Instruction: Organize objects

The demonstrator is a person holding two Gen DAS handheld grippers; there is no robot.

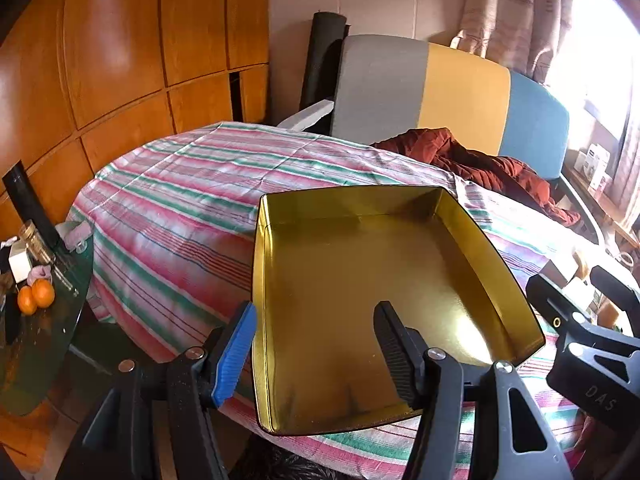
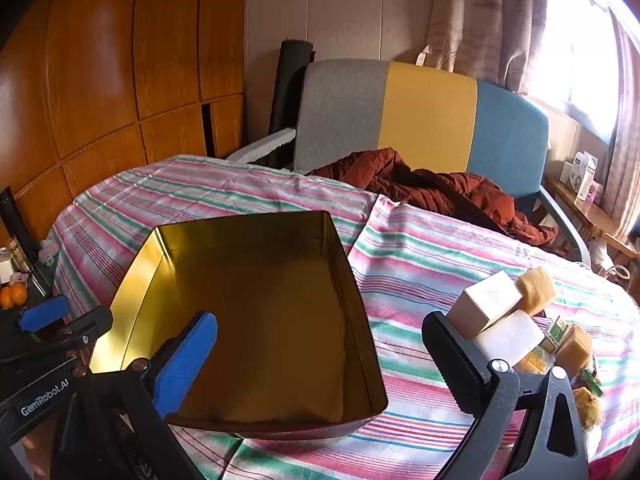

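Hovering both open, empty grippers, left (image 1: 314, 354) and right (image 2: 320, 364), over the empty gold tin (image 2: 256, 320) on the striped cloth (image 2: 420, 264), likely starting sorting, next needing the right one reaching the small boxes (image 2: 486, 300) beside it.

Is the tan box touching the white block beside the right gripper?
Touching: in the right wrist view the tan box leans directly on the white block, with no gap between them.

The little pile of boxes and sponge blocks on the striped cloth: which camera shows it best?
The right wrist view: the pile of small cardboard boxes and tan sponge blocks lies in plain sight right of the empty gold metal tin. The left wrist view shows only a sliver, hidden behind the right gripper.
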